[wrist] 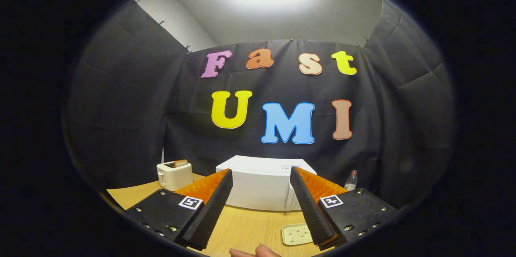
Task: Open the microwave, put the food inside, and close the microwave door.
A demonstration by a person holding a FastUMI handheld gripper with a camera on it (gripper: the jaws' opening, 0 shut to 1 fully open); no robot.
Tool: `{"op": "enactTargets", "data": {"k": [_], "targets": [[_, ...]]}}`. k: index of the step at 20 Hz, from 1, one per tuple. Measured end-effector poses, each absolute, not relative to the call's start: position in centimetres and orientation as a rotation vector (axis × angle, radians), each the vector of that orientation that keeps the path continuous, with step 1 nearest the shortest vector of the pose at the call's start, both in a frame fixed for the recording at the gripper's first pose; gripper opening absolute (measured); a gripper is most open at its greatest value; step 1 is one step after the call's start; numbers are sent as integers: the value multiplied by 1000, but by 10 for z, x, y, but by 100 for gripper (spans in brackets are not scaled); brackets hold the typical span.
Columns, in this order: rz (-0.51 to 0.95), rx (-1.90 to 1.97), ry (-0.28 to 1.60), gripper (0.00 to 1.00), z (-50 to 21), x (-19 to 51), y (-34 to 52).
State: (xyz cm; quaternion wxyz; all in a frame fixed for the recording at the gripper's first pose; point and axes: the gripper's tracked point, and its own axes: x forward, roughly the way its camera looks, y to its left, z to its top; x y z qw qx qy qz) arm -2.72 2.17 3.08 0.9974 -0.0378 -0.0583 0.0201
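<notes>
The tongs hung spread and empty above the wooden counter. Beyond them sat the closed white boxy microwave.

One microwave stood on the worktop. Left of it was one toaster holding one slice of bread. Right of the microwave stood one bottle; in front of it lay one tray.

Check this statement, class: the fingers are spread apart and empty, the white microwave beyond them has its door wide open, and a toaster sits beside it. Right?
Not quite. The microwave door is closed, as the gripper view shows. The fingers are spread and empty, and the toaster sits beside it.
</notes>
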Motion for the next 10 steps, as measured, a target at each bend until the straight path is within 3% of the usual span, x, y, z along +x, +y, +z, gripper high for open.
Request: {"op": "enactTargets", "data": {"k": [10], "targets": [[-16, -88, -76, 91, 14, -20, 11]]}}
